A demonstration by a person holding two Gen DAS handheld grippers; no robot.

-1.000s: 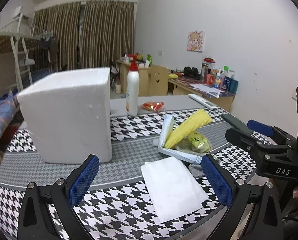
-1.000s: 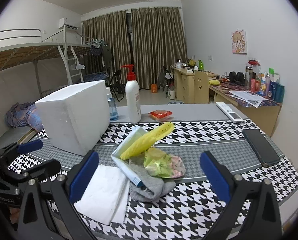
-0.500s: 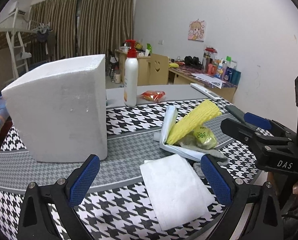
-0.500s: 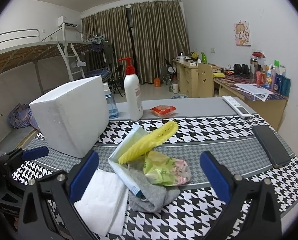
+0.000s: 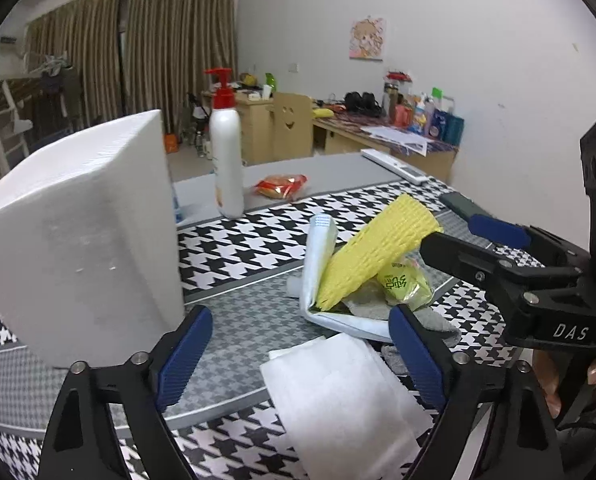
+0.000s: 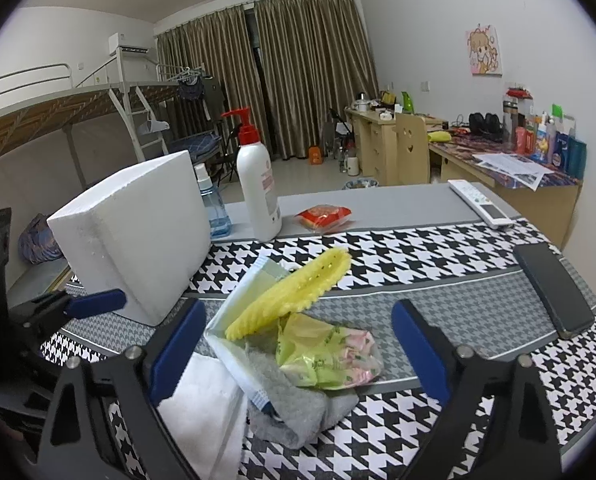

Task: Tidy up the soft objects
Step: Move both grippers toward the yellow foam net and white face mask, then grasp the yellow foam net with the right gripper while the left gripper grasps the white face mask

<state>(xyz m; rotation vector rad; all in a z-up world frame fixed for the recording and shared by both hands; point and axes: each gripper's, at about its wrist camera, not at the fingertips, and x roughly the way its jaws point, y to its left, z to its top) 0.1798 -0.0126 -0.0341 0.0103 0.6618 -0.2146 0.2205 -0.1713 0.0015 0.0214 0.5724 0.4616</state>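
Observation:
A pile of soft things lies on the houndstooth tablecloth (image 6: 438, 252). It holds a yellow foam net (image 6: 293, 292) leaning on a pale tissue pack (image 6: 237, 336), a green plastic bag (image 6: 326, 356) and a grey sock (image 6: 293, 400). A folded white cloth (image 5: 338, 392) lies nearest the edge. My left gripper (image 5: 298, 340) hovers over the white cloth, its jaws closing with nothing pressed between them. My right gripper (image 6: 298, 340) hangs over the bag and sock, jaws also closing, touching nothing. A white foam box (image 5: 77, 240) stands to the left of the pile.
A white pump bottle (image 6: 257, 192), a small blue spray bottle (image 6: 211, 208) and a red snack packet (image 6: 324, 216) stand behind the pile. At the right lie a remote (image 6: 480, 204) and a dark phone (image 6: 554, 288). The table's near edge runs just below the white cloth.
Both grippers have moved closer to the pile and a little lower, so it looks larger. Their blue pads stand slightly nearer together than before. The objects have not shifted.

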